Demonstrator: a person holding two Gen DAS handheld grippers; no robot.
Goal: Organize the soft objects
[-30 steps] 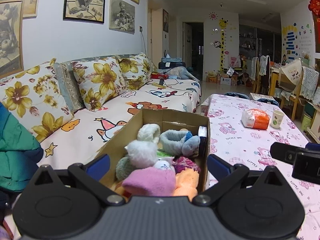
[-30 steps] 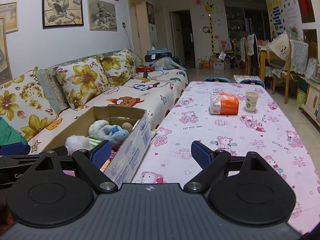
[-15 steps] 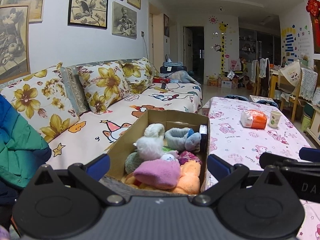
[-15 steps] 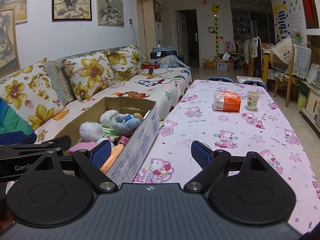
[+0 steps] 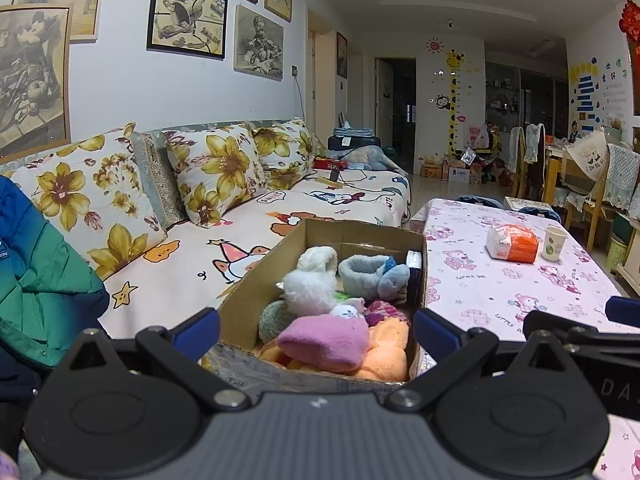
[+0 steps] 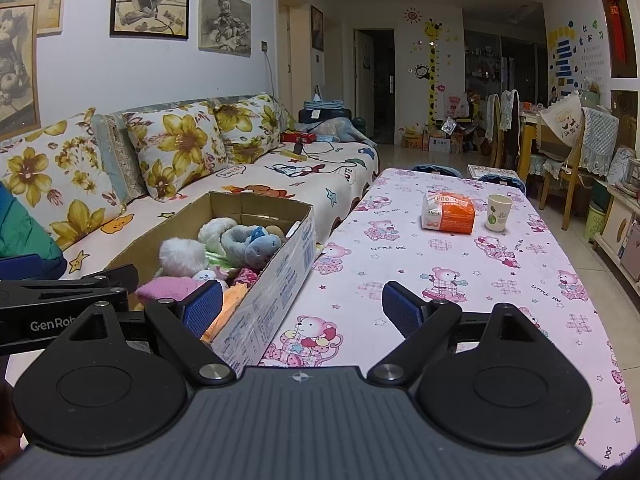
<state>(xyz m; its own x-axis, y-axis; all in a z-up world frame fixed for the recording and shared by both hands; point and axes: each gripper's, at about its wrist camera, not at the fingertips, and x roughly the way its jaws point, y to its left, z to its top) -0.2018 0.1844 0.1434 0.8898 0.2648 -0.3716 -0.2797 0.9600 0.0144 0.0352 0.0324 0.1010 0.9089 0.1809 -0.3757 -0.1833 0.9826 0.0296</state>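
A cardboard box (image 5: 248,300) (image 6: 276,280) sits on the sofa beside the table and holds several soft toys. On top near the front lies a pink soft piece (image 5: 324,340) (image 6: 168,286) over orange plush (image 5: 384,356). Behind them are a white fluffy toy (image 5: 308,290) (image 6: 182,254) and a grey-blue plush (image 5: 372,276) (image 6: 248,242). My left gripper (image 5: 316,330) is open, its fingers wide either side of the box's near end, nothing between them. My right gripper (image 6: 302,308) is open over the table edge and the box's right wall, empty.
A table with a pink bear-print cloth (image 6: 500,264) (image 5: 500,280) carries an orange-and-white pack (image 6: 448,212) and a paper cup (image 6: 498,212). The sofa (image 5: 180,268) has floral cushions (image 5: 216,172). A green-blue jacket (image 5: 36,280) lies at the left. Chairs (image 6: 560,148) stand at the far right.
Both grippers have drawn back and risen slightly, so the box and the room appear further off and lower. Both stay open and empty. The toys have not moved.
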